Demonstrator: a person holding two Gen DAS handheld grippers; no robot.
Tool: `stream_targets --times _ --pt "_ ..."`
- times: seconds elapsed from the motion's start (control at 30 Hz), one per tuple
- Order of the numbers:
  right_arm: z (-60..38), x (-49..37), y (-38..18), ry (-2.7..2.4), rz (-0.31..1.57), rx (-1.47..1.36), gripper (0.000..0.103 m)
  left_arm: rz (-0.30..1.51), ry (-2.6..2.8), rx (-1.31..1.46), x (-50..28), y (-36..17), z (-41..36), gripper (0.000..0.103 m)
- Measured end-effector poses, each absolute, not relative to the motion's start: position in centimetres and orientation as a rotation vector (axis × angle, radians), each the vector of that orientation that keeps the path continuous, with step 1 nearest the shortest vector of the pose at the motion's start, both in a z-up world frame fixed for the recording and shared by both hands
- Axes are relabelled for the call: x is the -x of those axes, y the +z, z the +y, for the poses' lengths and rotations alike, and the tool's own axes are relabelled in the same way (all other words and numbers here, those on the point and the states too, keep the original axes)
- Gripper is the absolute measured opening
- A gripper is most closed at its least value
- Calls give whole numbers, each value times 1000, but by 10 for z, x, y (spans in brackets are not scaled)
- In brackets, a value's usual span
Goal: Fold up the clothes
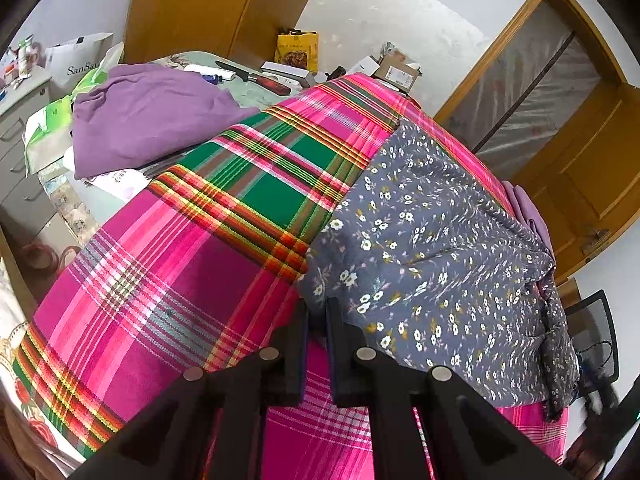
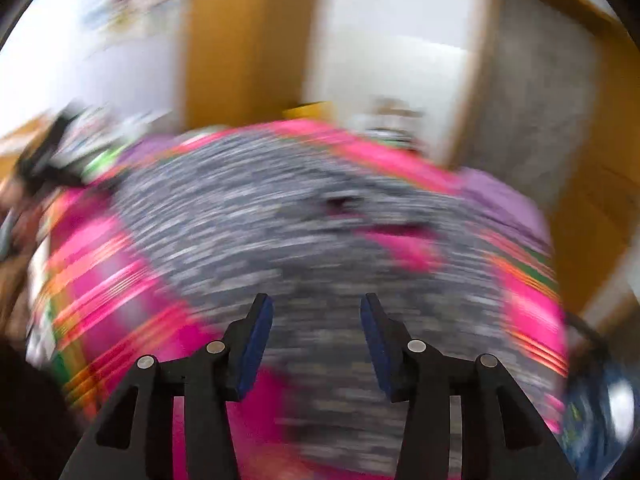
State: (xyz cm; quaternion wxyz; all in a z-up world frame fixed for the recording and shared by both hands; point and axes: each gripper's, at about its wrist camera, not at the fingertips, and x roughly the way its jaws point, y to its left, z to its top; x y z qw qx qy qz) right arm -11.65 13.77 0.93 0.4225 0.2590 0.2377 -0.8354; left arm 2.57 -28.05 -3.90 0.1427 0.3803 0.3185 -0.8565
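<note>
A grey floral garment (image 1: 432,248) lies spread on a pink, green and orange plaid cloth (image 1: 180,264) that covers the table. My left gripper (image 1: 317,312) is at the garment's near left corner. Its jaws are nearly together with the fabric edge pinched between them. The right wrist view is heavily motion-blurred. There the right gripper (image 2: 317,308) stands open above the near part of the grey floral garment (image 2: 280,216), with nothing between its blue pads (image 2: 256,344). The plaid cloth (image 2: 92,272) shows on both sides.
A crumpled purple cloth (image 1: 148,116) sits at the far left of the table. Behind it lie a knife (image 1: 256,77), a yellow bag (image 1: 297,50) and a cardboard box (image 1: 398,72). Grey drawers (image 1: 16,148) stand left, a wooden door (image 1: 580,160) and a black chair (image 1: 596,332) right.
</note>
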Motion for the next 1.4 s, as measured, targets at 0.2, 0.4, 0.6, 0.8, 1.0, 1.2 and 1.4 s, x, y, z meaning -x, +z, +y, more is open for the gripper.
stream_targets --times 0.2,0.4,0.6,0.8,1.0,1.2,1.4 --pt "95 104 -20 -1905 738 -664 48 944 -2487 -1076 -26 -33 -284 8" --pt "80 113 -27 -1842 776 -711 4 969 -2503 -1050 -27 -27 -288 8" --pt "79 101 -5 -1782 727 -694 3 984 -2517 -993 -31 -13 -301 7" --pt "70 77 19 -1639 652 -667 3 949 -2492 -956 -50 -4 -321 7" --pt "45 51 19 -1450 595 -695 3 957 -2408 -928 -80 -8 -346 7" --pt "23 63 26 -1352 583 -754 6 992 -2361 -962 -96 -28 -354 7" --pt "-1 117 81 -1496 522 -665 41 998 -2376 -968 -98 -38 -350 7"
